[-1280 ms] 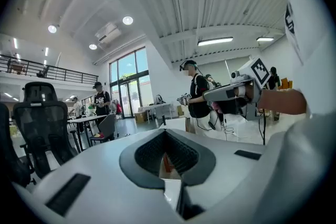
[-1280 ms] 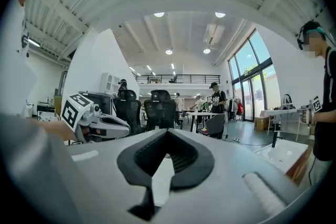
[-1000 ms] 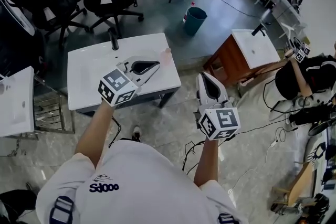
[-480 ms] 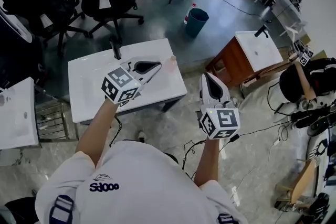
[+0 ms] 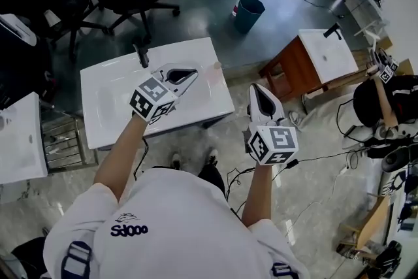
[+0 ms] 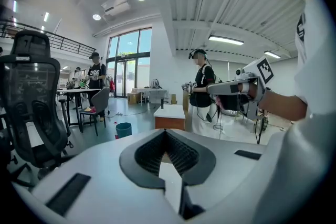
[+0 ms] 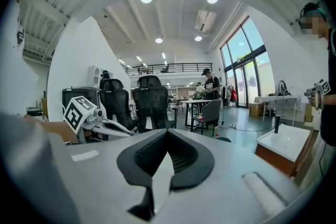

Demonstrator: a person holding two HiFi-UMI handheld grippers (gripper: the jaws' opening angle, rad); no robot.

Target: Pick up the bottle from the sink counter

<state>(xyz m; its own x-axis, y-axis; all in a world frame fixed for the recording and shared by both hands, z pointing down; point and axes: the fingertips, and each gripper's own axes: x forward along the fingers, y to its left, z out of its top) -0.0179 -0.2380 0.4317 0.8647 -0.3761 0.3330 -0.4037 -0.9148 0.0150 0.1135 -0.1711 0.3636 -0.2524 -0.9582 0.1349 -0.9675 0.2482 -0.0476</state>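
Task not yet begun. The bottle [image 5: 215, 68], a small pale shape, stands near the right edge of the sink counter [image 5: 108, 98], untouched. The left gripper [image 5: 187, 76] hovers over the counter just beside it, jaws closed and empty. The right gripper [image 5: 259, 95] is off the counter, likewise closed on nothing. Reach, grasp and lift all remain.

text: "SJooo", roughly | where: dark print [image 5: 129, 230] on person's white shirt [image 5: 186, 215] | else: none readable
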